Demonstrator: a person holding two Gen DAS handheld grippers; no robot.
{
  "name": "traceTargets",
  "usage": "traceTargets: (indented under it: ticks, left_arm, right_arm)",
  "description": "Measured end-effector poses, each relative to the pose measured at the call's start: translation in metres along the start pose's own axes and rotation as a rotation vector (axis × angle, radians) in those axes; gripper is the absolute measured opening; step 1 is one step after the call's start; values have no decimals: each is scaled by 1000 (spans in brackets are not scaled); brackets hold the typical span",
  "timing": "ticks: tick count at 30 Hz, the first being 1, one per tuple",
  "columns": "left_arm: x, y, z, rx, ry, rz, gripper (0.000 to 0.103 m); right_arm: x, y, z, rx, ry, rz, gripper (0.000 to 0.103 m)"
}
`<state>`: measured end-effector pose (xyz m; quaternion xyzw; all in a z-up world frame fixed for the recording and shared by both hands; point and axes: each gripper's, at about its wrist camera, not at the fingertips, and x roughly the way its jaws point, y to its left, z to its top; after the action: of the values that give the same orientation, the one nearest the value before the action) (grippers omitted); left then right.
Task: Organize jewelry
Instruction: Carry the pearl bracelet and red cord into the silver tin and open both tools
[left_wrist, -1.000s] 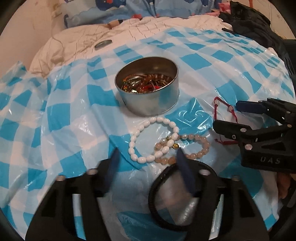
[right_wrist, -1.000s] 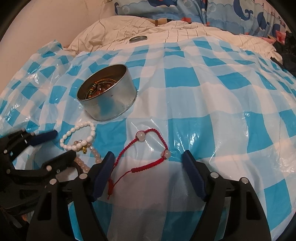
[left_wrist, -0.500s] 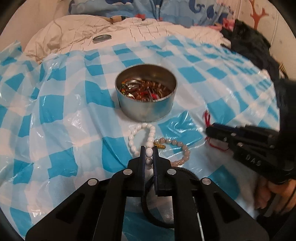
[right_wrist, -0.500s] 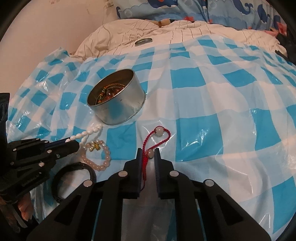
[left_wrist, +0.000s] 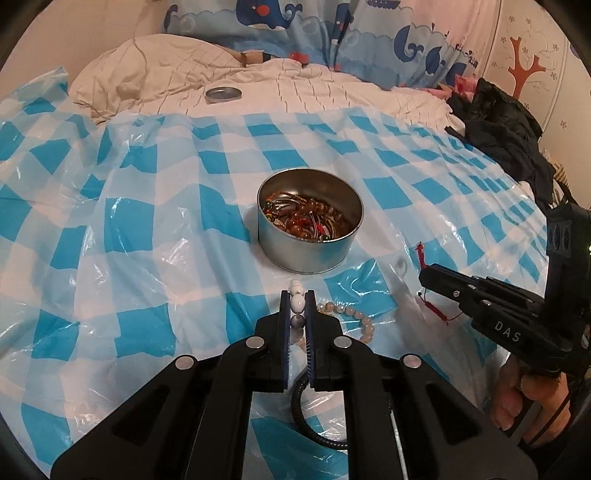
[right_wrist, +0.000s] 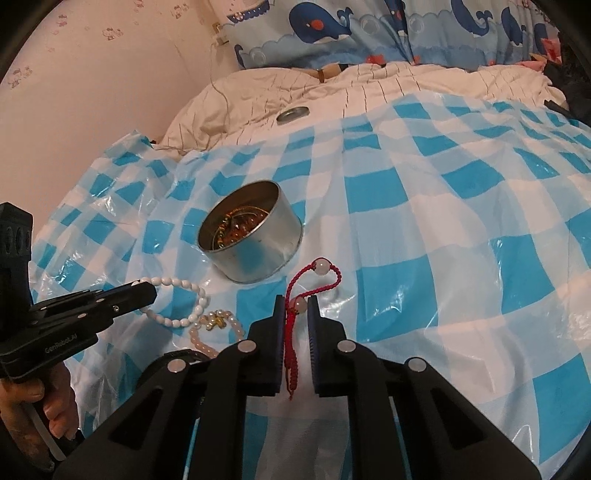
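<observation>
On the bed's crinkled checked plastic sheet (left_wrist: 155, 236), two pickups are in hand: the left tool (left_wrist: 297, 308) is clamped on the white oval-bead bracelet (right_wrist: 184, 299), the right tool (right_wrist: 295, 314) on the red braided cord bracelet (right_wrist: 314, 280). Next, both are to be carried to the round metal tin (left_wrist: 310, 236) just beyond, avoiding snags.

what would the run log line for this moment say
left gripper: shut on white bead bracelet | right gripper: shut on red cord bracelet | tin: holds jewelry, open
</observation>
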<state>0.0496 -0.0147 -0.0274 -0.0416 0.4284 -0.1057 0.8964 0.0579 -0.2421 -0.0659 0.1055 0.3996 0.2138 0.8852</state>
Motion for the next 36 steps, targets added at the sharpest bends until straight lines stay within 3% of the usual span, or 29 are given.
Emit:
traceTargets:
  ticks: [12,18,25,28,31,33,36]
  left_arm:
    - [-17,-6,10,1,-64,-32,6]
    - [-22,-11,35,-21,-113,-94,6]
    - [9,-16,71,-67,-115,-196,7]
    - [37,-1,73,-133,-74,-135,8]
    - [44,16,71,-206,-57,-69,30]
    - [35,25,70,-238,-79,-78,43]
    - [18,32,64,-235,-103,-29,53]
  right_arm:
    - [-5,5,1,-6,-26,38,12]
    - [-8,7,3,-7,-44,52,12]
    - [-13,7,7,-18,-77,51,12]
    - [-14,17,11,-65,-96,27,12]
    - [-9,27,19,-98,-95,30,12]
    - [-3,35,29,-119,-93,40,12]
    - [12,52,49,-163,-100,48,12]
